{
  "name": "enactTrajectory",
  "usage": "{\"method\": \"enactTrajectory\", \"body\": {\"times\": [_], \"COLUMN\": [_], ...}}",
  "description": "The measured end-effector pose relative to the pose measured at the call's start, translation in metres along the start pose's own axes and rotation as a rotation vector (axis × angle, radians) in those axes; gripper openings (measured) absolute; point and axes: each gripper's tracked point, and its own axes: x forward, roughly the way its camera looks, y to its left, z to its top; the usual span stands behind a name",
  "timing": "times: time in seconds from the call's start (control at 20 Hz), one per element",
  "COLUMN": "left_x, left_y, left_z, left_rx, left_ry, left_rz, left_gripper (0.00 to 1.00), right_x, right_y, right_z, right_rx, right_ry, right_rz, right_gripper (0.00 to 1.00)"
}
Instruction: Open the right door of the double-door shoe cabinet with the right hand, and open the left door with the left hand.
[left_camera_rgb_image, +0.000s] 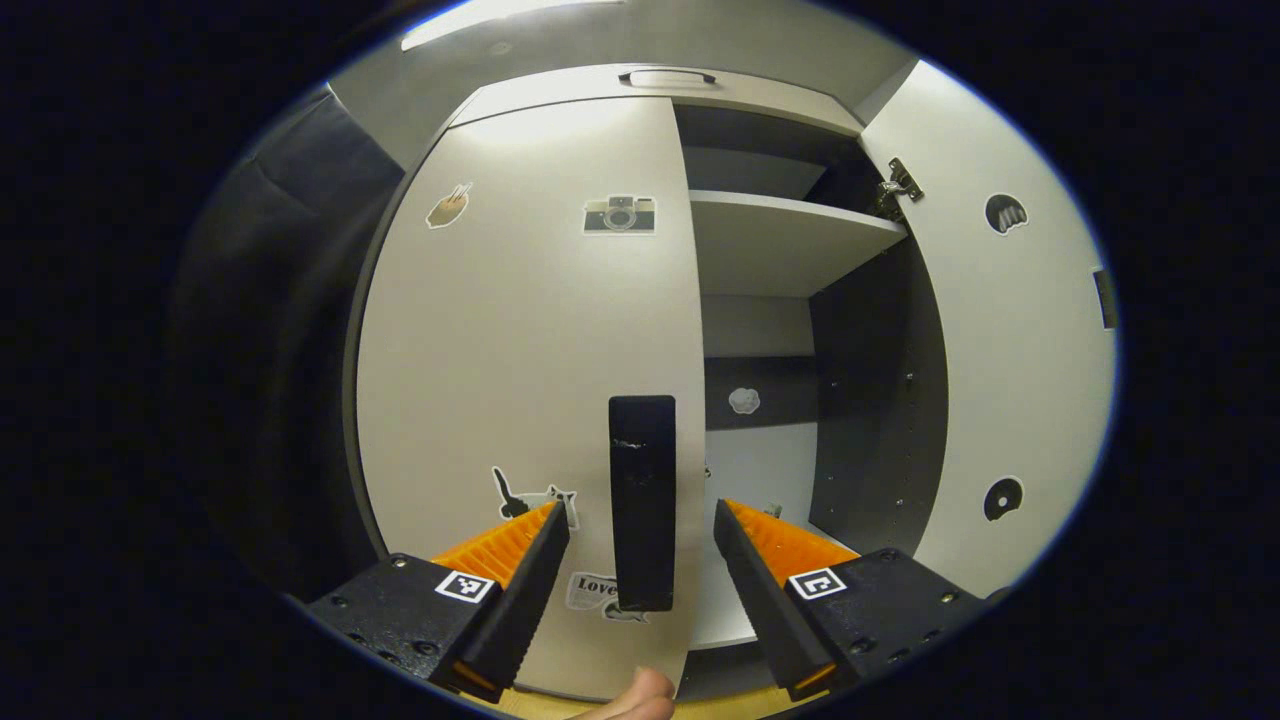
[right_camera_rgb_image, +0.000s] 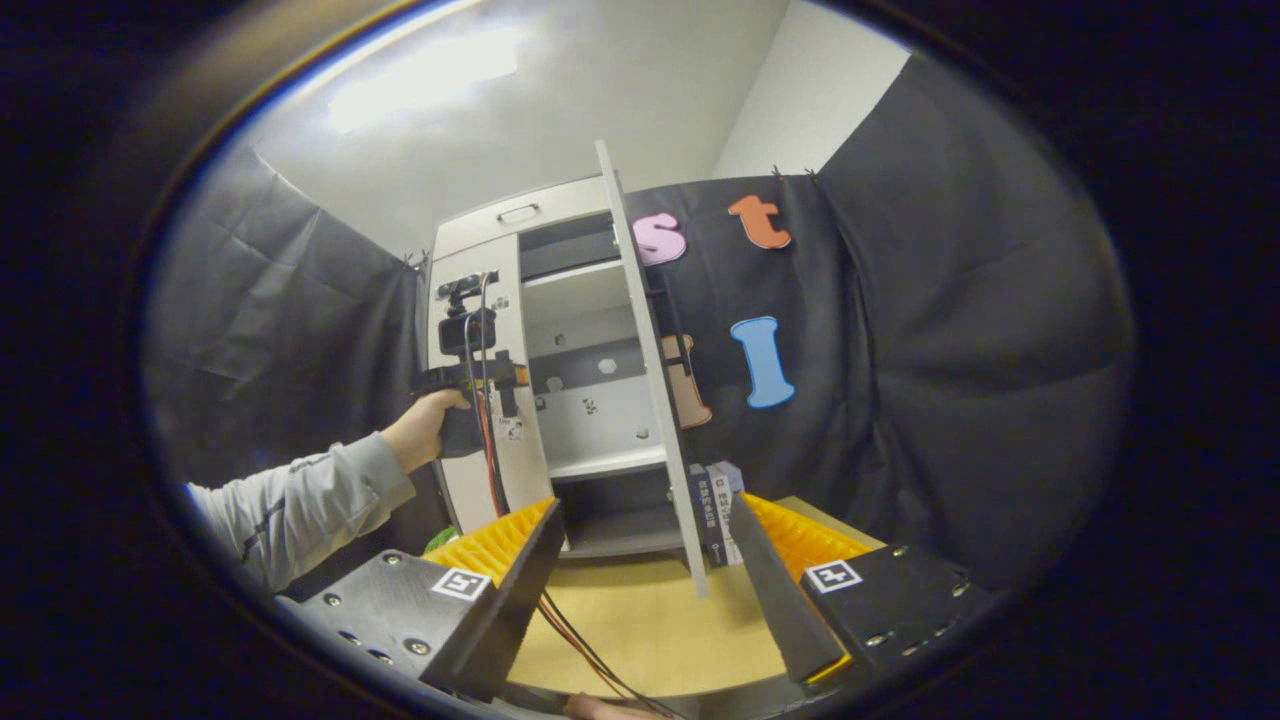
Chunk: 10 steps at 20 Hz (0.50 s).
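**A:** Where do the cabinet doors stand?

**B:** In the left gripper view, the right door (left_camera_rgb_image: 1000, 350) of the shoe cabinet (left_camera_rgb_image: 760, 100) is swung wide open, showing a pale shelf (left_camera_rgb_image: 790, 240) and a dark inner wall. The left door (left_camera_rgb_image: 520, 350) is closed, or very nearly. Its tall dark handle (left_camera_rgb_image: 642, 500) sits by the door's inner edge, low down.

**A:** And the claws?

**B:** The left gripper (left_camera_rgb_image: 642, 530) has its fingers apart, one on each side of the handle and not pressing it. In the right gripper view, the right gripper (right_camera_rgb_image: 645, 540) is also spread and holds nothing. It hangs back over the tan floor (right_camera_rgb_image: 640, 620), with the open door's edge (right_camera_rgb_image: 650, 370) between its fingers but farther off. That view also shows a sleeved arm (right_camera_rgb_image: 300, 500) holding the other gripper up to the left door.

**A:** How should the step go?

**B:** I judge the handle needs centring between the fingers, then a firm squeeze. The pull should follow the door's arc around its outer-edge hinges, not come straight back, or the grip may slip.
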Motion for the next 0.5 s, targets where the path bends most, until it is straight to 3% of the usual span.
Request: {"method": "enactTrajectory", "body": {"times": [0.1,0.15,0.25,0.4,0.45,0.5], "left_x": [0.006,0.009,0.015,0.017,0.018,0.021], "left_y": [-0.004,-0.004,0.001,-0.002,-0.002,-0.003], "left_z": [0.006,0.002,-0.01,-0.014,-0.015,-0.014], "left_rx": [-0.004,-0.005,0.007,-0.037,-0.05,-0.059], "left_ry": [-0.029,-0.015,0.027,0.043,0.063,0.073], "left_rz": [-0.012,-0.005,0.028,0.009,0.007,0.003], "left_gripper": [0.86,0.78,0.72,0.65,0.58,0.56], "right_x": [-0.002,-0.002,-0.002,-0.007,-0.008,-0.009], "right_y": [0.004,0.007,0.011,0.037,0.045,0.049], "right_z": [0.002,0.002,0.0,-0.002,0.0,-0.001], "right_rx": [-0.009,-0.013,-0.021,0.01,0.023,0.032], "right_ry": [-0.006,-0.007,-0.006,0.004,0.005,0.007], "right_rz": [0.005,0.008,0.021,0.105,0.133,0.15], "right_gripper": [0.98,0.98,0.98,1.0,0.94,0.98]}}
